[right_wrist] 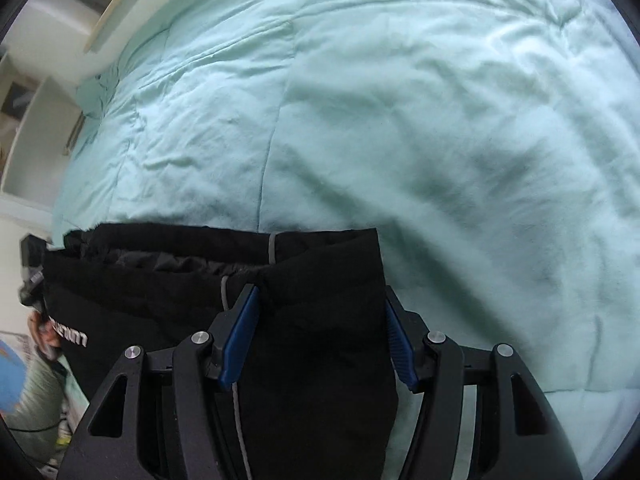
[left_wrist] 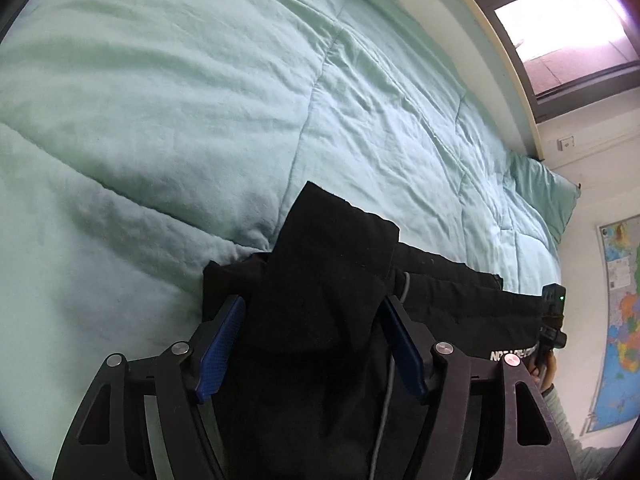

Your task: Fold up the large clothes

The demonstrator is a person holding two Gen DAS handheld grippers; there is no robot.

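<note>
The black garment (left_wrist: 320, 304) lies on a pale green quilt (left_wrist: 160, 100) spread over the bed, stretched between the two claws. It looks soft, floppy and fairly thick, so it will likely sag and bunch unless held at corners or along a hem. The left claw (left_wrist: 314, 344) and the right claw (right_wrist: 318, 332) both stand partly open with cloth between the blue pads; whether they pinch it I cannot tell. Only the left view shows a window (left_wrist: 560, 28) and a wall map (left_wrist: 620, 320); the right view alone shows shelves (right_wrist: 36, 128).
</note>
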